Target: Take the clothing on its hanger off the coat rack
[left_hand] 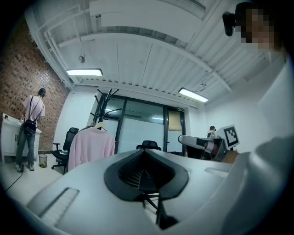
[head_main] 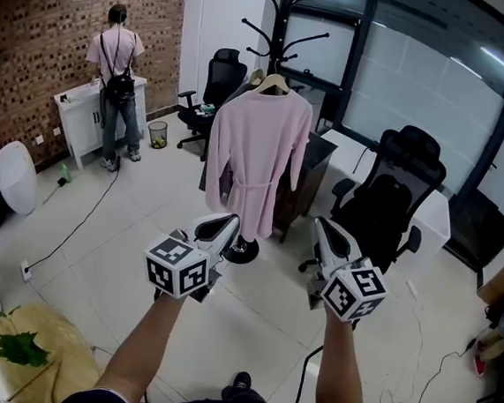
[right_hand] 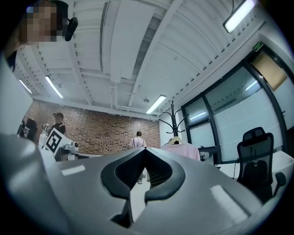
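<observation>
1. Clothing (head_main: 258, 152): pink top w/ tied belt, on pale hanger (head_main: 273, 84), hooked on black coat rack (head_main: 282, 26). Rack base sits on floor, mid-room, in front of dark cabinet (head_main: 312, 171).
2. Left gripper (head_main: 229, 221): fingers pressed together, nothing btwn them. It's well apart from the clothing.
3. Right gripper (head_main: 321, 226): fingers pressed together, empty. It's near black office chair (head_main: 392, 196), apart from clothing.
4. Person (head_main: 118, 68) stands by brick wall, back turned.
</observation>
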### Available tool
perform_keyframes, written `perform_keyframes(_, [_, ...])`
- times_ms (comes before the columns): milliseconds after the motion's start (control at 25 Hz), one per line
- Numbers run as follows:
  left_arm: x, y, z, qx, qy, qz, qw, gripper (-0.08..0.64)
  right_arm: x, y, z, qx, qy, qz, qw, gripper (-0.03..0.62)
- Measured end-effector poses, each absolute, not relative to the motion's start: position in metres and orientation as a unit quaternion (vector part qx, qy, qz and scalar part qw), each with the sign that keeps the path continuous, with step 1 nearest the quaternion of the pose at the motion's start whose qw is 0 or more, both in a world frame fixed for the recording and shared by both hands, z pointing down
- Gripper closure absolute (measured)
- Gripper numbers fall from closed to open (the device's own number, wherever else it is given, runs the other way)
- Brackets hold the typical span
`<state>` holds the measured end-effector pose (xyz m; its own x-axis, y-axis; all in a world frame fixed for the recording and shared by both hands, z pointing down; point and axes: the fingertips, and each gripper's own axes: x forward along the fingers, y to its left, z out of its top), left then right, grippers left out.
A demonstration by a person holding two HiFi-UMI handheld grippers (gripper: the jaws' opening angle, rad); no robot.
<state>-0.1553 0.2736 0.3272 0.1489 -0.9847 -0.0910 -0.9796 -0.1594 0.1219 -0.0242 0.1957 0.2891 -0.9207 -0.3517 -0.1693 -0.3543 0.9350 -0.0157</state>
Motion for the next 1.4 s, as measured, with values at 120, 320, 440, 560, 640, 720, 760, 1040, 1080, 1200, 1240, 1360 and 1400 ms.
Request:
perform_keyframes(120, [-0.164, 0.234, 0.324, 0.746, -0.662, -0.073, 0.015, 0.549, -0.035, 0.154, 0.288, -0.164, 0.983, 0.015, 0.077, 0.592])
perform_keyframes(320, [-0.175, 0.175, 0.316, 0.735, -0.675, -0.064, 0.010, 0.548, -0.054, 0.092, 0.280, -0.142, 0.986, 0.016, 0.080, 0.592])
perform_keyframes(440, [-0.186, 0.149, 0.319, 0.730, -0.682, -0.051, 0.011, 0.548, -0.066, 0.064, 0.283, -0.136, 0.987, 0.012, 0.081, 0.592])
perform_keyframes(560, [-0.202, 0.126, 0.321, 0.727, -0.685, -0.047, 0.011, 0.548, -0.081, 0.038, 0.285, -0.134, 0.988, 0.009, 0.080, 0.592])
perform_keyframes(640, [-0.215, 0.107, 0.325, 0.726, -0.686, -0.048, 0.012, 0.548, -0.094, 0.019, 0.290, -0.134, 0.988, 0.010, 0.075, 0.592])
perform_keyframes(720, [-0.231, 0.085, 0.330, 0.726, -0.685, -0.052, 0.015, 0.548, -0.110, -0.003, 0.295, -0.135, 0.988, 0.012, 0.069, 0.592])
perform_keyframes(760, [-0.240, 0.073, 0.332, 0.727, -0.684, -0.055, 0.015, 0.548, -0.119, -0.015, 0.296, -0.137, 0.988, 0.014, 0.066, 0.592])
perform_keyframes(1040, [-0.318, -0.002, 0.329, 0.730, -0.681, -0.050, 0.000, 0.548, -0.196, -0.089, 0.292, -0.150, 0.987, 0.034, 0.050, 0.592])
perform_keyframes(1080, [-0.328, -0.013, 0.327, 0.733, -0.679, -0.047, -0.001, 0.548, -0.207, -0.100, 0.291, -0.154, 0.986, 0.035, 0.049, 0.592])
perform_keyframes(1200, [-0.356, -0.039, 0.323, 0.738, -0.673, -0.047, -0.003, 0.548, -0.238, -0.126, 0.285, -0.163, 0.984, 0.046, 0.046, 0.592])
perform_keyframes(1240, [-0.365, -0.047, 0.321, 0.739, -0.672, -0.046, -0.003, 0.548, -0.248, -0.133, 0.282, -0.166, 0.984, 0.050, 0.047, 0.591])
perform_keyframes(1360, [-0.387, -0.068, 0.318, 0.740, -0.671, -0.042, -0.005, 0.548, -0.270, -0.158, 0.277, -0.174, 0.982, 0.055, 0.049, 0.591])
perform_keyframes(1400, [-0.393, -0.075, 0.317, 0.741, -0.671, -0.042, -0.004, 0.548, -0.275, -0.166, 0.277, -0.177, 0.981, 0.057, 0.047, 0.591])
